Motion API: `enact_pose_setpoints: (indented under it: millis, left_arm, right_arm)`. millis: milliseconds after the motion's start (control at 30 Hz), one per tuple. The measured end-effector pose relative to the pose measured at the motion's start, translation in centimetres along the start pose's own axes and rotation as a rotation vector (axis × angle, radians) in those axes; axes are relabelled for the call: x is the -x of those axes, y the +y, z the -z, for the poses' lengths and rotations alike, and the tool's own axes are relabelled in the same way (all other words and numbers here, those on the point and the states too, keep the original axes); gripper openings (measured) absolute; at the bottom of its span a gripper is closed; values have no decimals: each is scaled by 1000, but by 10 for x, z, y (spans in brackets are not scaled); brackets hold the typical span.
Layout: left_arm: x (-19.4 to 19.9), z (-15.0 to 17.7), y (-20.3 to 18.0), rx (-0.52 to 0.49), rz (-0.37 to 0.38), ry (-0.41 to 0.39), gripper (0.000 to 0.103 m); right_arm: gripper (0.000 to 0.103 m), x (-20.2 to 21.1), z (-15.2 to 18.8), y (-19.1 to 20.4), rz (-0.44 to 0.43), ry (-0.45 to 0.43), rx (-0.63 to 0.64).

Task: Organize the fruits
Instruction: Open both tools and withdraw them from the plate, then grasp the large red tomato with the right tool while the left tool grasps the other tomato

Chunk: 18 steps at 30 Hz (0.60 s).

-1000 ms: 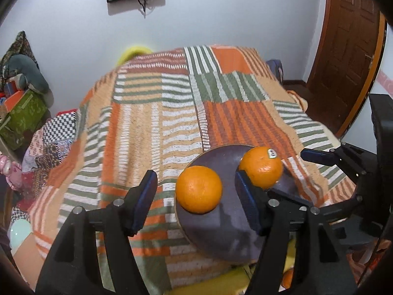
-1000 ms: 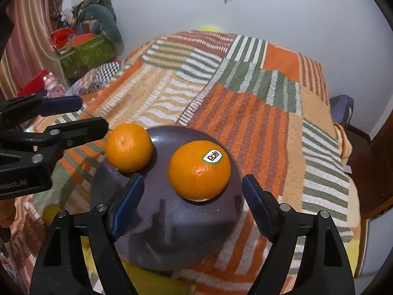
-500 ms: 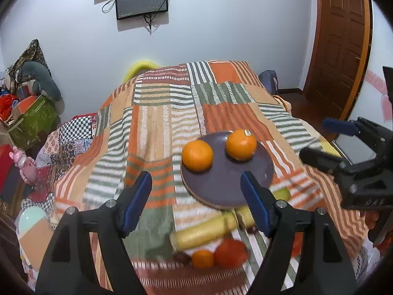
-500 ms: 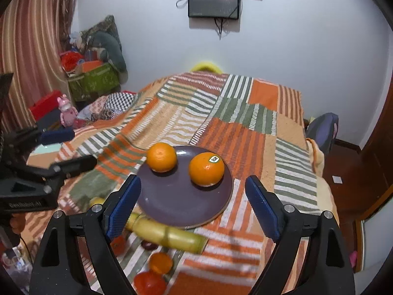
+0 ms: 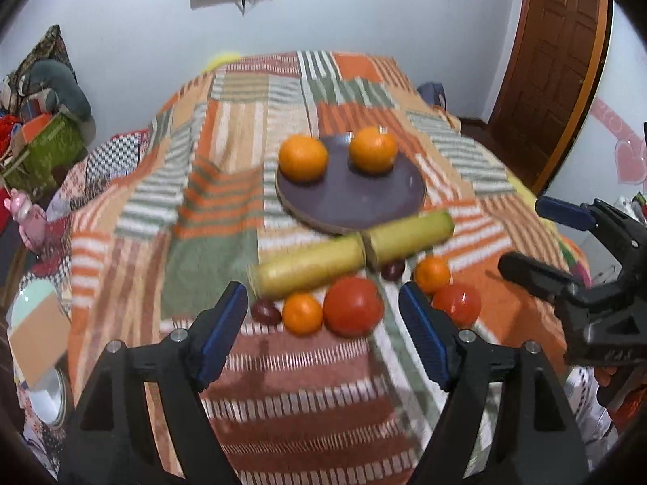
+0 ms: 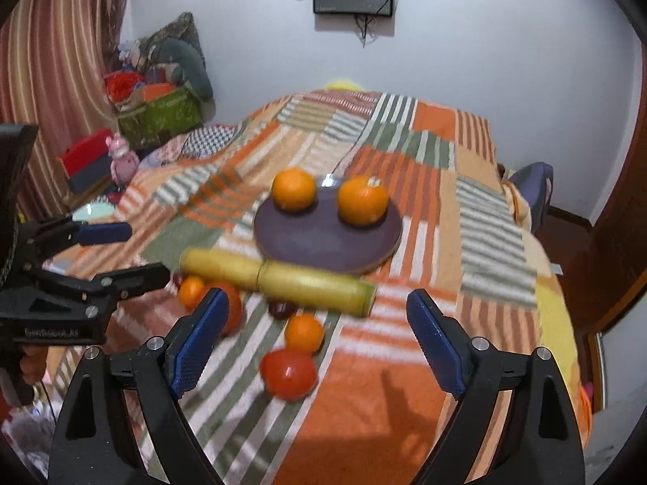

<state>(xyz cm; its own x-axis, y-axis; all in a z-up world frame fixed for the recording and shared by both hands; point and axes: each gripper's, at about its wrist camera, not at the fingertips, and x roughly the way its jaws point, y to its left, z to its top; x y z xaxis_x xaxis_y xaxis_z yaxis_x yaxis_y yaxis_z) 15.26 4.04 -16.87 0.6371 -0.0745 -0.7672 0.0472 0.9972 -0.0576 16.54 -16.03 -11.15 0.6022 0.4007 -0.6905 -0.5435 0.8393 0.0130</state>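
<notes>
1. Fruits lie on the striped patchwork blanket (image 5: pixel 226 186) that covers the bed, some on a plate and the rest loose in front of it; that blanket is the biggest thing I see.
2. My left gripper (image 5: pixel 323 335) hangs above the near end of the blanket, jaws spread wide with nothing between them. My right gripper (image 6: pixel 315 343) is likewise wide apart and empty.
3. The dark purple plate (image 5: pixel 356 202) sits mid-bed, well ahead of both tools.
4. Two yellow-green sugarcane pieces (image 5: pixel 352 252) lie end to end along the plate's near rim; the right-hand piece seems to touch it.
5. Two large oranges (image 5: pixel 302 157) (image 5: pixel 373 149) rest on the far half of the plate, apart from each other.
6. Two red tomatoes: one (image 5: pixel 352 307) sits between my left fingers in that camera's view, the other (image 5: pixel 457 303) to its right.
7. Two small oranges (image 5: pixel 302 314) (image 5: pixel 432 274), one just beside the first tomato, one beside the second.
8. Two small dark red fruits (image 5: pixel 265 310) (image 5: pixel 393 270) by the cane; too blurred for me to identify.
</notes>
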Motion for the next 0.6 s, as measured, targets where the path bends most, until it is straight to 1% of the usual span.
enact_pose_setpoints:
  millis: [200, 267, 367, 400, 433, 500, 600]
  left_arm:
    - [-13, 28, 1, 30, 29, 46, 77]
    - [-19, 33, -1, 23, 25, 58, 70]
    - [-28, 35, -5, 21, 37, 72, 65]
    - [-31, 34, -5, 23, 39, 75, 64]
    - [-34, 33, -6, 22, 39, 78, 64]
    - [-39, 29, -8, 18, 37, 80, 64]
    - [-47, 23, -12, 7, 34, 78, 64]
  right_arm:
    - [88, -19, 31, 6, -12, 78, -5]
    - [88, -25, 38, 6, -11, 101, -5]
    - [87, -34, 46, 4, -29, 133, -13]
    - [87, -35, 49, 5, -35, 140, -17]
    - [85, -37, 50, 4, -41, 146, -22]
    - [78, -42, 52, 3, -58, 161, -27]
    - [73, -50, 54, 3, -81, 184, -34]
